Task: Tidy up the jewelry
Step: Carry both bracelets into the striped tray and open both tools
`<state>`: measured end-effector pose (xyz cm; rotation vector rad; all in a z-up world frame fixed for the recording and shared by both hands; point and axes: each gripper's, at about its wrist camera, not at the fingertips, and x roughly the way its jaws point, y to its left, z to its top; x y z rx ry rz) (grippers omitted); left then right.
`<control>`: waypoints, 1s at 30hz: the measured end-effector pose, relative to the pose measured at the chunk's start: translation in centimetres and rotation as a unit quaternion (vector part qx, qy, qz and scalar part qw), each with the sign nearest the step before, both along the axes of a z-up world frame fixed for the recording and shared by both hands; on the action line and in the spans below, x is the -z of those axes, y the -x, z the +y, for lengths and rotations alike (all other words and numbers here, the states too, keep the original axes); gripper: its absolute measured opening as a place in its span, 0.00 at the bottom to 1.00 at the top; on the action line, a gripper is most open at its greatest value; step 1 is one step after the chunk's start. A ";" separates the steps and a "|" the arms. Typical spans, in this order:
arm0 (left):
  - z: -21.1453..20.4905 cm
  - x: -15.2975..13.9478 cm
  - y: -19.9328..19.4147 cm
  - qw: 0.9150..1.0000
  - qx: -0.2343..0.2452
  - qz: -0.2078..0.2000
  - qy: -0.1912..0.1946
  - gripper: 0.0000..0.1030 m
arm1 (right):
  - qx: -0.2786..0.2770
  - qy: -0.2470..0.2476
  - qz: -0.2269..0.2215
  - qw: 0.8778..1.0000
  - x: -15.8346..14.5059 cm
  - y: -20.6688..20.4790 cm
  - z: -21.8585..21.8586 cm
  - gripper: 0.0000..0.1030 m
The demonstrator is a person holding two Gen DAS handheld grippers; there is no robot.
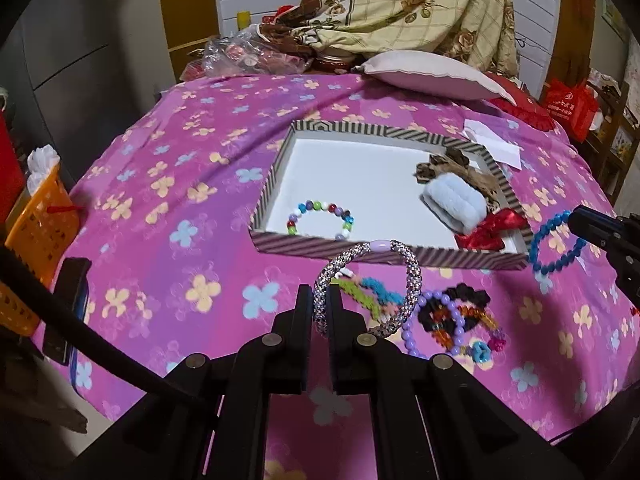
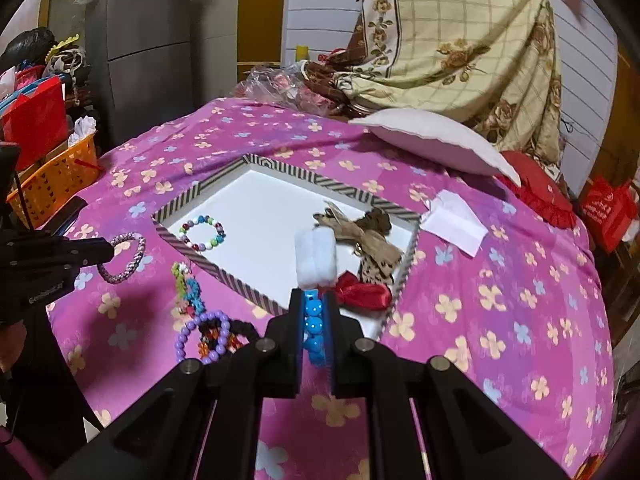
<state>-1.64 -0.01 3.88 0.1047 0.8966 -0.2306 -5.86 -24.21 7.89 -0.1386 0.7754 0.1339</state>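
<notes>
Transfer step: left gripper (image 1: 320, 300) jaws pinching braided bracelet (image 1: 404, 256); right gripper (image 2: 314, 320) jaws pinching blue bracelet (image 2: 314, 326). Next: carry over tray (image 1: 372, 246), release.

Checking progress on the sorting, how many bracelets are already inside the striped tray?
1: the multicolored bead bracelet lies in the striped tray, near its front left corner. The hair accessories piled at the tray's right end could hide another.

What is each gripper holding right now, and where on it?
Left gripper pinches the silver braided bracelet at its lower-left band. Right gripper clamps the blue bead bracelet across its beads.
</notes>
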 end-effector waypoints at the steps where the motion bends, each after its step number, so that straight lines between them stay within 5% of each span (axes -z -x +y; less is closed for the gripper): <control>1: 0.1 -0.1 -0.3 1.000 -0.002 -0.001 0.000 0.03 | -0.001 0.000 -0.001 1.000 -0.2 -0.3 0.2 0.08; 17: 0.5 -0.2 -7.8 0.998 -0.026 0.041 0.042 0.03 | -0.029 -0.044 0.014 0.999 -0.3 -6.8 3.6 0.08; 30: -0.5 2.7 -14.3 0.996 -0.052 0.073 0.028 0.03 | -0.033 -0.111 0.081 0.990 5.2 -13.2 6.3 0.08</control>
